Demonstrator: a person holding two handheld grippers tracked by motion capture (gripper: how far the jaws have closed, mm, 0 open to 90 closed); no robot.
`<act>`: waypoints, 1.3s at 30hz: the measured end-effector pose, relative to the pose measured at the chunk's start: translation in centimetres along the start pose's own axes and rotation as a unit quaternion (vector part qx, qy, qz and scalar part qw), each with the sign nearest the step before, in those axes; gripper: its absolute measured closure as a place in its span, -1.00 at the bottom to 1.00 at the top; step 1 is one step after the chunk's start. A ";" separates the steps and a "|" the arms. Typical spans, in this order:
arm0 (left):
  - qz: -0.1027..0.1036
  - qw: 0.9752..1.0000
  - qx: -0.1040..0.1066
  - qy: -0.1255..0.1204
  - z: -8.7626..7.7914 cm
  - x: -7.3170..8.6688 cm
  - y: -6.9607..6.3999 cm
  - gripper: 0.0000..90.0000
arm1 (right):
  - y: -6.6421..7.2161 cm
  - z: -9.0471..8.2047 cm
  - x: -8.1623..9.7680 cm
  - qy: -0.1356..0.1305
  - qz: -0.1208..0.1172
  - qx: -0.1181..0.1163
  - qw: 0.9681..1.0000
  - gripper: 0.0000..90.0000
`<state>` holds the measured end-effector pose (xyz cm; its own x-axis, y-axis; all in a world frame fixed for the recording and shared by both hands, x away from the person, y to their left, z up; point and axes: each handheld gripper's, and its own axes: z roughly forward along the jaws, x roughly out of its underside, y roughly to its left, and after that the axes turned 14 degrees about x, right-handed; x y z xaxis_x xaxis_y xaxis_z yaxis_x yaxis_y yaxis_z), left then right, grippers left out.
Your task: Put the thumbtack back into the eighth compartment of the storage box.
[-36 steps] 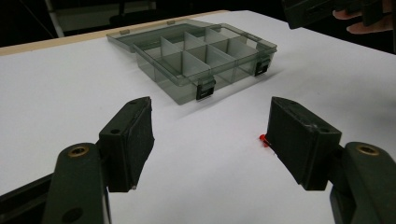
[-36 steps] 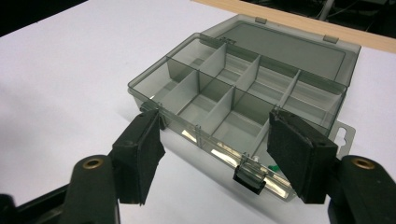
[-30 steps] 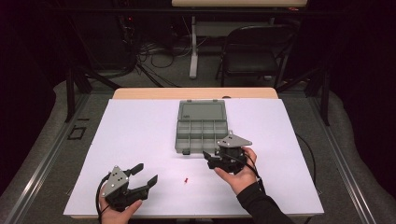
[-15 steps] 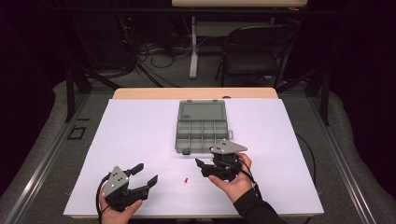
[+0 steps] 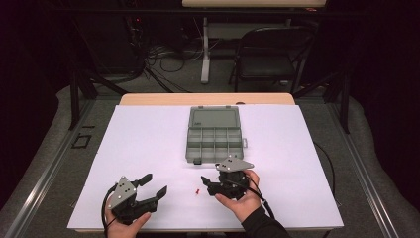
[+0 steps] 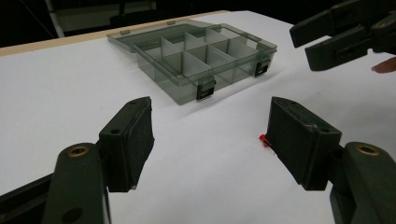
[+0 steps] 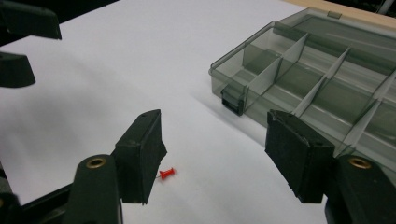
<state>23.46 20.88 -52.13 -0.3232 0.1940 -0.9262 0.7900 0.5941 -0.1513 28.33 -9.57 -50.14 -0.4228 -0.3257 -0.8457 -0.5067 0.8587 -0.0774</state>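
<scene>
**Risks in picking a red push pin off the sheet beside an open compartment box**

Nearest me, the left gripper (image 5: 151, 187) rests low at the table's near edge, jaws spread wide and empty; I keep it idle. Just beyond, the right gripper (image 5: 212, 184) hovers over the white sheet (image 5: 148, 144), jaws likewise wide with nothing between them. The red push pin (image 7: 166, 174) lies flat on the sheet between the two grippers, close beside the right gripper's left pad (image 7: 140, 154) rather than centred in the gap. I judge this offset the main hazard: closing now would likely nudge the pin sideways or flick it away instead of clamping it. The pin is small and thin, so pads meeting above it could miss it entirely, and its head may roll under a glancing touch. Farther off stands the grey compartment box (image 5: 214, 135), lid laid back, compartments apparently empty; a carried pin held loosely might drop short of its front wall or catch on a latch (image 7: 232, 100).
</scene>
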 end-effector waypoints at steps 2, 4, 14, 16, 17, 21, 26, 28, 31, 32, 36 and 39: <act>0.000 1.000 0.000 0.000 0.0 0.0 0.0 -0.30 | 0.2 0.2 0.3 0.005 -0.003 -0.002 1.000 -0.19; 0.000 1.000 0.000 0.000 0.0 0.0 0.0 -0.30 | 0.4 0.5 0.6 0.008 -0.002 -0.005 1.000 -0.18; 0.000 1.000 0.000 0.001 0.0 0.0 0.0 -0.30 | 1.3 1.6 1.6 0.021 -0.018 -0.020 0.999 -0.04; 0.000 1.000 0.000 0.000 0.0 0.0 0.0 -0.30 | 1.5 1.9 1.7 0.023 -0.019 -0.023 0.999 -0.02; 0.000 1.000 0.000 0.001 0.0 0.0 0.0 -0.30 | 1.6 2.0 1.8 0.024 -0.020 -0.026 0.999 -0.01; 0.000 1.000 0.000 0.001 0.0 0.0 0.0 -0.30 | 2.0 2.4 2.0 0.029 -0.025 -0.030 0.999 0.03; 0.001 1.000 0.000 0.001 0.0 0.0 0.0 -0.30 | 2.4 3.1 2.1 0.036 -0.025 -0.037 0.998 0.09; 0.000 1.000 0.000 0.001 0.0 0.0 0.0 -0.30 | 2.5 3.4 2.2 0.040 -0.027 -0.039 0.998 0.11; -0.001 1.000 0.001 0.000 0.0 0.0 0.1 -0.30 | 2.7 3.8 2.4 0.045 -0.032 -0.043 0.998 0.15; -0.001 1.000 0.001 0.001 0.0 0.0 0.1 -0.30 | 2.7 3.9 2.5 0.048 -0.033 -0.044 0.997 0.16; 0.000 1.000 0.001 0.001 0.0 0.0 0.1 -0.30 | 3.0 4.3 2.8 0.055 -0.038 -0.047 0.997 0.19; 0.000 1.000 0.001 0.001 0.0 0.0 0.0 -0.30 | 3.1 4.5 2.9 0.057 -0.042 -0.050 0.996 0.20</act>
<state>23.48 20.92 -52.15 -0.3235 0.1951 -0.9259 0.7911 0.5926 -0.1515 28.90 -6.03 -55.26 -0.4557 -0.4419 -0.7727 -0.6139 0.7846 -0.0866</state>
